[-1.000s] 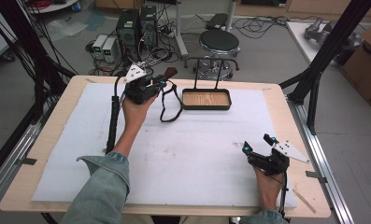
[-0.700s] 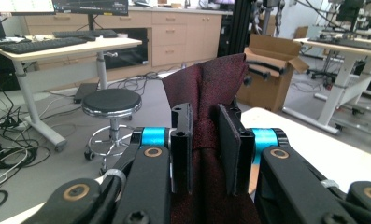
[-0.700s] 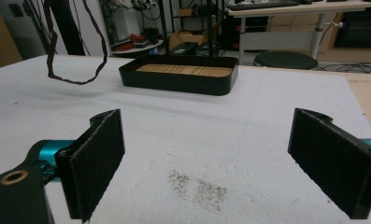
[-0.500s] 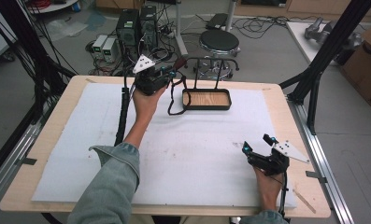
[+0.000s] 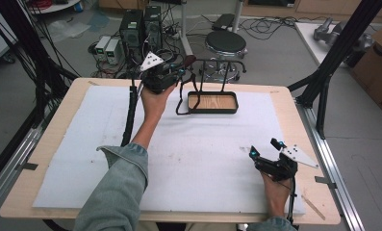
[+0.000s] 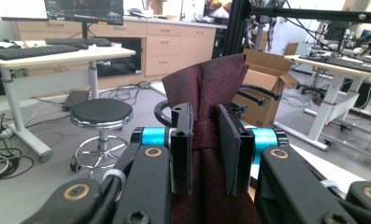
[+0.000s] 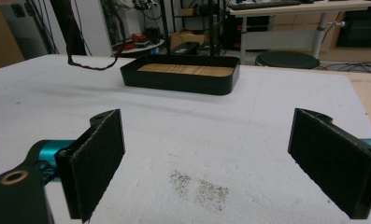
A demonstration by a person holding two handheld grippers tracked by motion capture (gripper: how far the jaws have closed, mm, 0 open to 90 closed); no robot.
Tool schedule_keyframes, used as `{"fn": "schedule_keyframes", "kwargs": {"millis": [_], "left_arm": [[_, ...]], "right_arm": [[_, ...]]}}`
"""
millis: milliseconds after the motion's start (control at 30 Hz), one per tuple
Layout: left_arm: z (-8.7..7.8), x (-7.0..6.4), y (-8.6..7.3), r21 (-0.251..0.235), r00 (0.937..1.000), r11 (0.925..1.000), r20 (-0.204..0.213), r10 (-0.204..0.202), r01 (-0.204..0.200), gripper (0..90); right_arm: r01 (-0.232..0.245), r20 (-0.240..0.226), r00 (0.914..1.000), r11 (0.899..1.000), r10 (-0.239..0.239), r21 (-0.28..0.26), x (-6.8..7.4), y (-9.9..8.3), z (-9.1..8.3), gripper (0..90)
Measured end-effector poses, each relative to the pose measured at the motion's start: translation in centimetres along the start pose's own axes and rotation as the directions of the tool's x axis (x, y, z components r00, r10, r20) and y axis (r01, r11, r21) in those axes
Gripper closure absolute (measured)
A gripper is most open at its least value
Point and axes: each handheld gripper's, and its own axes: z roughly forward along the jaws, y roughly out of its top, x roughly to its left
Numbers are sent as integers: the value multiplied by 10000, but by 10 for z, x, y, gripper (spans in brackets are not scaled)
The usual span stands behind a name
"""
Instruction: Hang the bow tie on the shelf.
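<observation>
The left gripper [image 5: 171, 74] is hovering above the far left part of the surface [image 5: 73, 144], its jaws clamping a dark red necktie [image 6: 206, 84] whose tail is hanging down in a loop beside the tray [image 5: 212, 102]. That black tray, wood-bottomed, is sitting at the far middle of the white mat. At the near right, the right gripper [image 5: 264, 148] is resting low over the mat, its jaws standing wide apart and holding nothing.
</observation>
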Motion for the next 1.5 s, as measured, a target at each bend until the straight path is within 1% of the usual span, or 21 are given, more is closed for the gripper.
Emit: {"fn": "schedule_keyframes", "kwargs": {"millis": [133, 200, 400, 467, 600, 700, 767, 900, 1000, 1133, 1300, 1333, 1500], "left_arm": [[4, -1, 2, -84, 10000, 9999, 31, -74, 74, 753], [7, 0, 2, -59, 9999, 9999, 37, -110, 110, 753], [13, 3, 3, -64, 9998, 9998, -50, -200, 200, 753], [15, 5, 2, 18, 9995, 9995, -19, -311, 311, 753], [18, 7, 2, -23, 9994, 9995, -87, -330, 330, 753], [21, 8, 2, 42, 9994, 9994, -129, -332, 333, 754], [24, 9, 2, 80, 9995, 9996, -199, -251, 253, 753], [28, 11, 1, 135, 9991, 9993, -269, -343, 347, 753], [30, 14, -1, 251, 9983, 9989, -439, -390, 401, 753], [31, 19, -5, 360, 9966, 9974, -556, -608, 629, 753], [33, 22, -8, 385, 9954, 9968, -684, -669, 696, 753], [33, 23, -9, 436, 9954, 9968, -712, -643, 675, 753], [36, 27, -14, 646, 9929, 9941, -877, -808, 866, 751]], "right_arm": [[-18, -8, 10000, 10000, 18, -5, 0, 0, 0, 100], [48, 5, 10000, 10000, -48, -46, 0, 0, 0, 100], [55, 2, 10000, 10000, -55, -63, 0, 0, 0, 100], [40, -7, 10000, 10000, -40, -51, -1, 0, 0, 100], [-1, -37, 10000, 10000, 1, -1, 0, 0, 0, 100], [37, -43, 10000, 10000, -38, -62, -1, 0, 0, 100], [20, -61, 10000, 10000, -20, -48, 0, 0, 0, 100], [21, -79, 10000, 10000, -21, -73, -1, 0, 0, 100], [26, -82, 10000, 10000, -26, -75, -1, 0, 0, 100], [33, -83, 10000, 10000, -33, -68, -1, 0, 0, 100], [24, -83, 10000, 10000, -24, -72, -1, 0, 0, 100], [20, -88, 10000, 10000, -21, -69, -1, 0, 0, 100], [8, -88, 10000, 10000, -9, -70, -1, 0, 0, 100]]}}
